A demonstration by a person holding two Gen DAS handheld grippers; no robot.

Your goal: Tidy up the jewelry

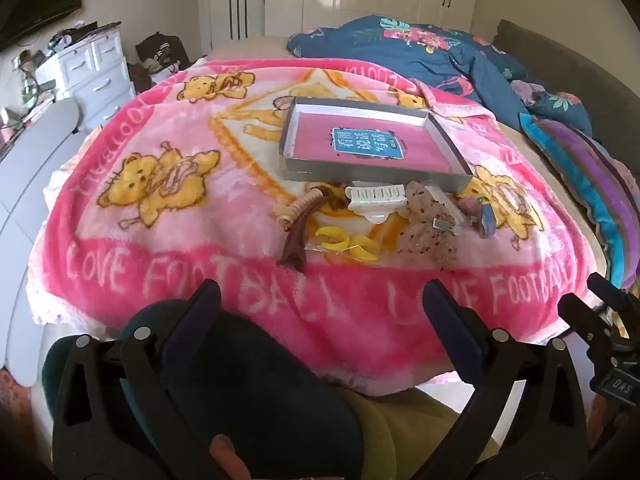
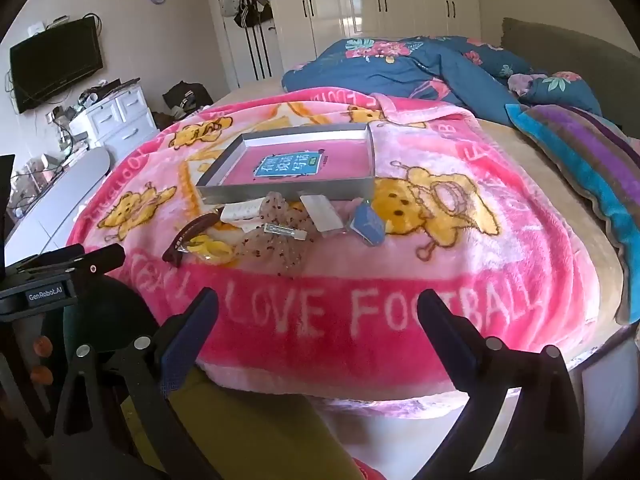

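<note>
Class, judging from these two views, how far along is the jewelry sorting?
Done: nothing; the grey box holds only its pink liner. In hand: nothing; left hand-held gripper and right hand-held gripper are open and empty. Left: the white clip, brown clip and other pieces lie on the blanket.

A pink blanket (image 1: 168,184) covers the bed. On it lies a shallow grey box (image 1: 448,178) with a pink floor. Just in front of the box sit a white hair clip (image 1: 374,196), a brown hair clip (image 1: 298,238) and yellow pieces (image 1: 348,242). The left tool (image 1: 320,308) hangs wide open above the blanket's near edge, holding nothing.
</note>
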